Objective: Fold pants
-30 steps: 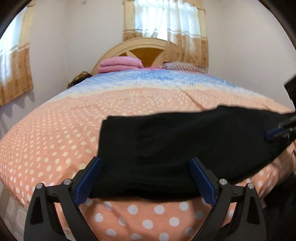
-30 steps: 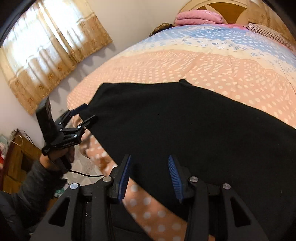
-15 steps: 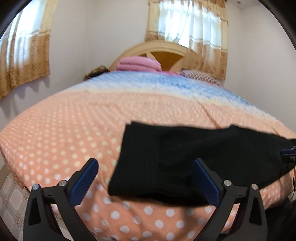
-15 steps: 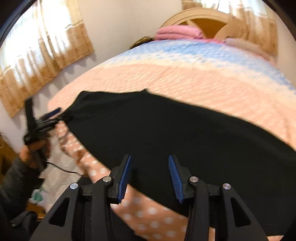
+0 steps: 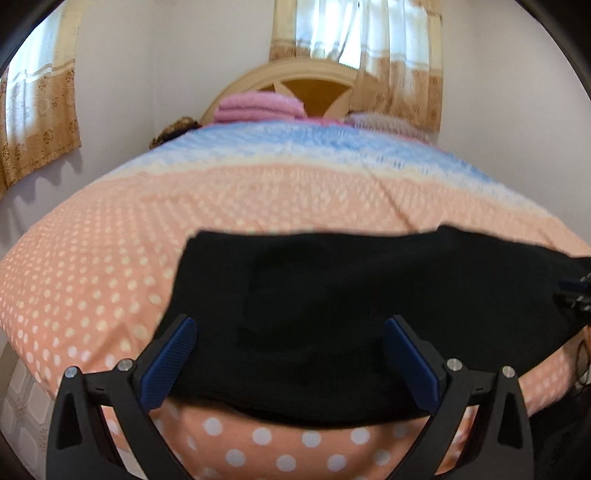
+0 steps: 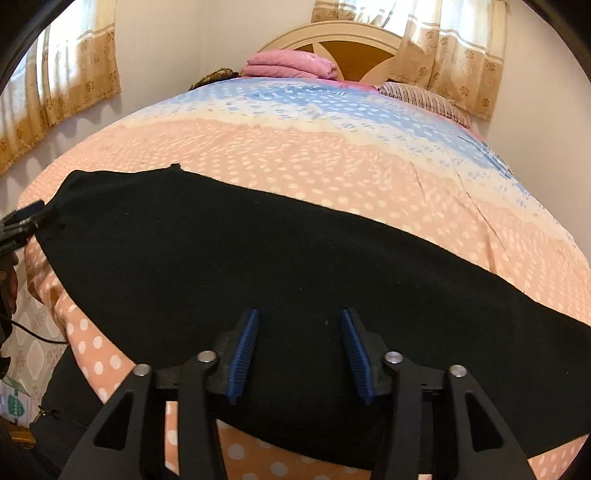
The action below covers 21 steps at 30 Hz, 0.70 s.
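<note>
Black pants (image 6: 295, 266) spread flat along the near edge of the bed (image 6: 332, 162), on its peach polka-dot bedspread (image 5: 110, 251), lying as one long dark band, one end toward the bed's left corner and the other running off toward its right side.

Left claw (image 5: 290, 363) spread wide apart over the left end of the pants, blue pads (image 5: 170, 362) hanging clear of the cloth on both sides, nothing clamped. In the right wrist view, seen at the far left edge, right at the pants' left end (image 6: 22, 221); whether touching the cloth cannot be told.

Right claw (image 6: 299, 356) partly apart above the middle of the pants near their front edge, jaws having just been opening, blue pads (image 6: 242, 356) on either side of bare black cloth, not pressing on it.

Far from the pants, at the head of the bed: folded pink blankets (image 6: 291, 64) stacked against a cream headboard (image 6: 351, 33), a striped pillow (image 6: 424, 98) just right of them. Patterned tan curtains (image 6: 62, 74) on the wall left of the bed and behind the headboard.
</note>
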{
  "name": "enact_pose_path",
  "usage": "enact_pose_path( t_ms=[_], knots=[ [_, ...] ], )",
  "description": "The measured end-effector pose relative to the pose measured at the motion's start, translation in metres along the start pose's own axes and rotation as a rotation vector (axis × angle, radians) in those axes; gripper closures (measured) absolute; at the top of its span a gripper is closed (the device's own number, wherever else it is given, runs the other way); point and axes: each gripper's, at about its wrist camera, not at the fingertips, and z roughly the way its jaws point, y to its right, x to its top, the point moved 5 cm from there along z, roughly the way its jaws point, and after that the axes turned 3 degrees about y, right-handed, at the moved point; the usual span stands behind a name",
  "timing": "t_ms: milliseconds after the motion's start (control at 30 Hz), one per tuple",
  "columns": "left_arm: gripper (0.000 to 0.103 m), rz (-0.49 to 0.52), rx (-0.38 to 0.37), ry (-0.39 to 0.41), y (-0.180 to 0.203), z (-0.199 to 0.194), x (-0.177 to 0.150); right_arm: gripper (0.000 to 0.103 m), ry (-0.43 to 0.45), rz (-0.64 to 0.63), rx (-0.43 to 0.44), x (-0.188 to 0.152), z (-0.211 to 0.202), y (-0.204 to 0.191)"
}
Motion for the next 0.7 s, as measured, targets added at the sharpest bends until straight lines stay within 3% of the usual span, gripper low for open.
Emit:
enact_pose_path(
  t_ms=[133,300,433,700],
  knots=[
    [0.0,0.08,0.054,0.002,0.008,0.003,-0.006,0.048,0.021,-0.004,0.001,-0.003,0.002,0.0],
    [0.0,0.041,0.058,-0.016,0.006,-0.004,0.002,0.047,0.028,0.004,0.017,-0.005,0.002,-0.001],
    [0.0,0.044,0.062,0.02,0.015,-0.02,0.015,0.045,0.025,0.005,0.026,-0.007,-0.001,0.002],
    [0.0,0.093,0.002,0.041,0.058,-0.024,0.037,0.044,0.004,0.019,0.077,-0.012,-0.013,0.01]
  ],
)
